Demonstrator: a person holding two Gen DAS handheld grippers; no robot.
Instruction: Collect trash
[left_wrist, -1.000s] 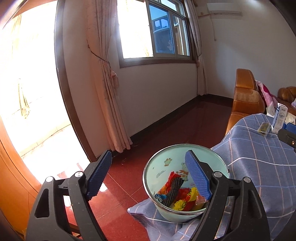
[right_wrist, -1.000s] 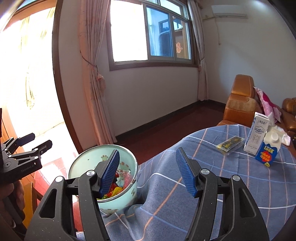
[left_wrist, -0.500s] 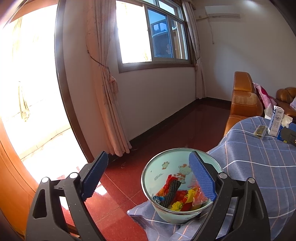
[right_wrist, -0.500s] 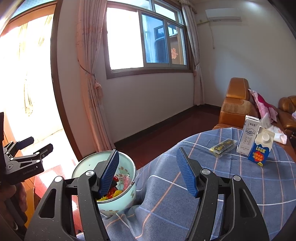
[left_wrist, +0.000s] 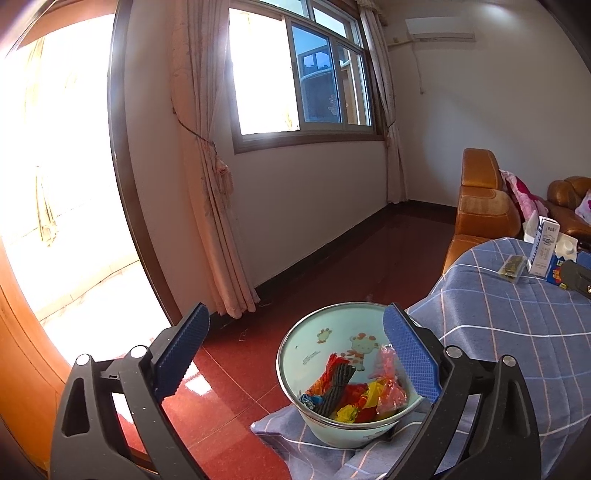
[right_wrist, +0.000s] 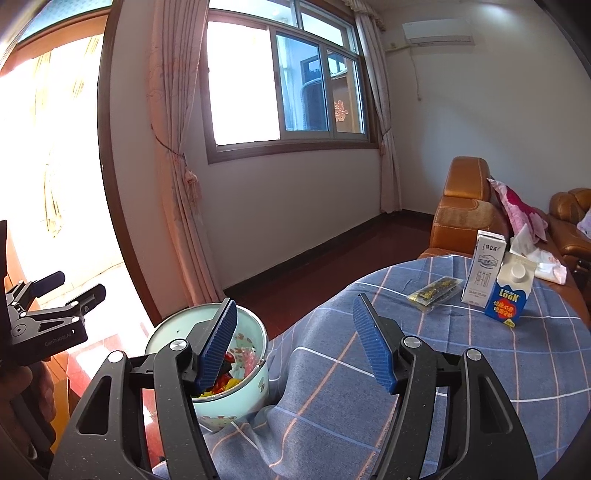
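Observation:
A pale green enamel bowl (left_wrist: 325, 339) with cartoon prints stands at the table's left edge and holds crumpled colourful wrappers (left_wrist: 354, 395); it also shows in the right wrist view (right_wrist: 255, 384). A flat snack packet (right_wrist: 436, 293), a white milk carton (right_wrist: 484, 275) and a blue carton (right_wrist: 508, 295) stand at the far right of the table. My left gripper (left_wrist: 295, 354) is open and empty, just left of and above the bowl. My right gripper (right_wrist: 299, 347) is open and empty above the cloth, right of the bowl.
The table wears a blue checked cloth (right_wrist: 443, 369). A brown leather sofa (right_wrist: 461, 214) with a pink cushion stands behind it. Tissues (right_wrist: 543, 258) lie beyond the cartons. Red tiled floor (left_wrist: 332, 266) lies left of the table, with curtains and a window behind.
Both grippers have drawn back and up a little from the bowl and table, so the cartons sit lower in view. Both stay open and empty.

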